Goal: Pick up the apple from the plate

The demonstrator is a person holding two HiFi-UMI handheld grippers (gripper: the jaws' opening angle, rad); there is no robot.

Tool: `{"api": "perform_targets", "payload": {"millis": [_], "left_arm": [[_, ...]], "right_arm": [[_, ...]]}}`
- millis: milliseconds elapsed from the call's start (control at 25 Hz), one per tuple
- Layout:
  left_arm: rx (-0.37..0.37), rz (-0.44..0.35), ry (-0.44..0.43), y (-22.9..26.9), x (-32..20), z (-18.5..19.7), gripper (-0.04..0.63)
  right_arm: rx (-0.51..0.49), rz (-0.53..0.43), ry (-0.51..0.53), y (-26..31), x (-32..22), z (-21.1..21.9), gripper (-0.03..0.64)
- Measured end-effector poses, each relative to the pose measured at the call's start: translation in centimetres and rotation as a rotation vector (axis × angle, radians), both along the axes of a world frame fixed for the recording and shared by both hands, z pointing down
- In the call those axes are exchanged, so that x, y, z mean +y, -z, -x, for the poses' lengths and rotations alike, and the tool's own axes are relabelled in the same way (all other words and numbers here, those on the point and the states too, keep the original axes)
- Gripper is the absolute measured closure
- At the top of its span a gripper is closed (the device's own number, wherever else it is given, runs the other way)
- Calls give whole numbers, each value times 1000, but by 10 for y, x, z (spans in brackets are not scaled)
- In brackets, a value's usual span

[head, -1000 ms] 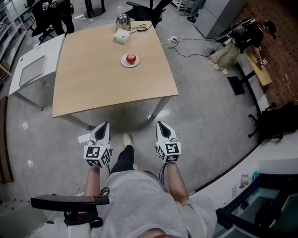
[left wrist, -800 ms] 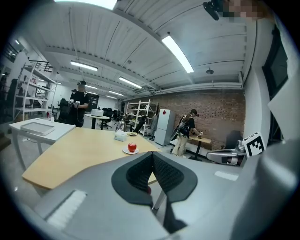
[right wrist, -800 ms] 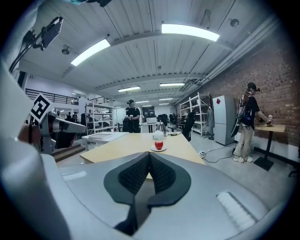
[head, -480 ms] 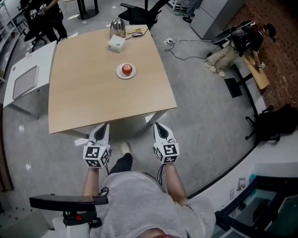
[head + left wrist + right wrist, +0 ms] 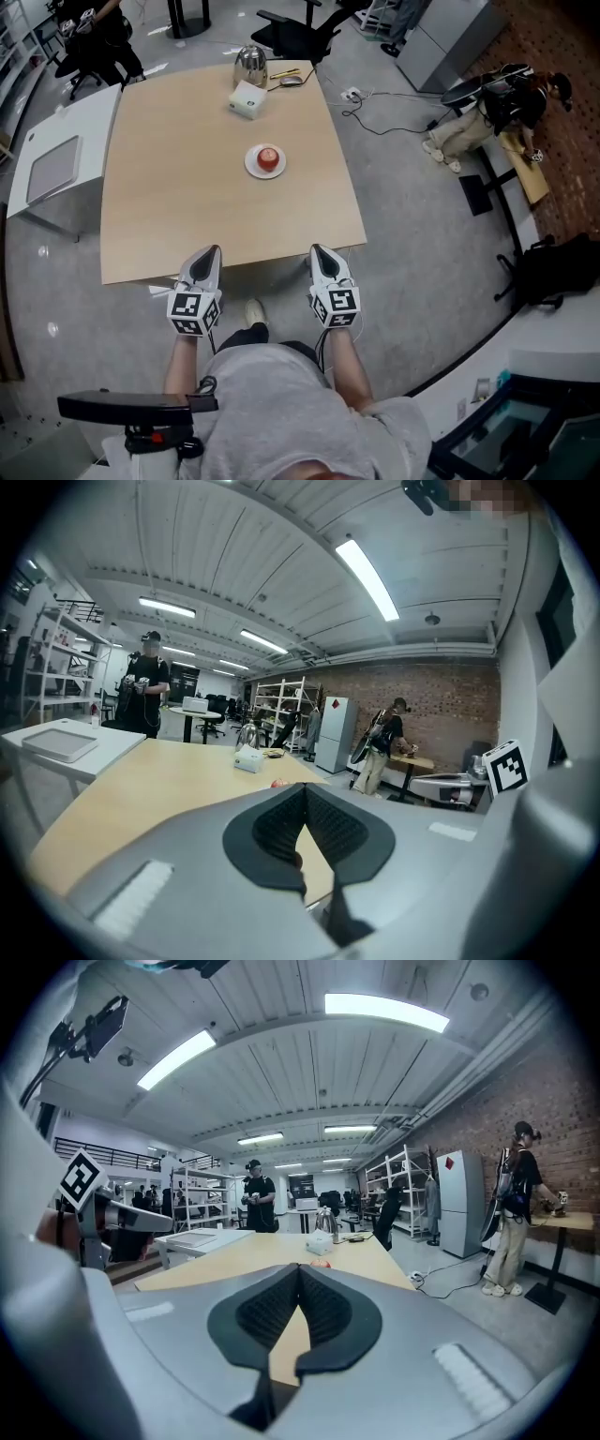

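Two clenched tools, the left hand-held gripper (image 5: 208, 255) and the right hand-held gripper (image 5: 319, 253), hang empty at the near edge of the tabletop (image 5: 178, 206).

Each one's jaws meet pad to pad with nothing between them, and both point level across the pale wooden tabletop from just over its near edge. One red apple (image 5: 269, 157) sits on one white plate (image 5: 252, 169) near the middle of the tabletop, well apart from both. Further off, by the far edge, stand one white box (image 5: 247, 98) and one metal kettle (image 5: 250, 66). A white side table (image 5: 66, 122) stands against the left side. Glossy grey floor (image 5: 422, 253) surrounds it all, with cables (image 5: 384, 92) trailing to the right and a brick wall (image 5: 441, 700) beyond.
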State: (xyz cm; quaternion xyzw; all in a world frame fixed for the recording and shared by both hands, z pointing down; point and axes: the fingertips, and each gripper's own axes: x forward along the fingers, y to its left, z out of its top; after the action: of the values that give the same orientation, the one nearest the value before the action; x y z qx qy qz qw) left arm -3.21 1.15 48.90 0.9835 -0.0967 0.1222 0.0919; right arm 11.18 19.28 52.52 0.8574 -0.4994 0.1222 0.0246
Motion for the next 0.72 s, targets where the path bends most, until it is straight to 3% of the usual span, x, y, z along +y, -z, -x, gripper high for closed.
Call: {"api": "perform_targets", "payload": {"millis": [720], "left_arm": [[-9,9,62,-2,-41,-16,575]], "right_arm": [[3,21,33,-3,-41,-34,611]]}}
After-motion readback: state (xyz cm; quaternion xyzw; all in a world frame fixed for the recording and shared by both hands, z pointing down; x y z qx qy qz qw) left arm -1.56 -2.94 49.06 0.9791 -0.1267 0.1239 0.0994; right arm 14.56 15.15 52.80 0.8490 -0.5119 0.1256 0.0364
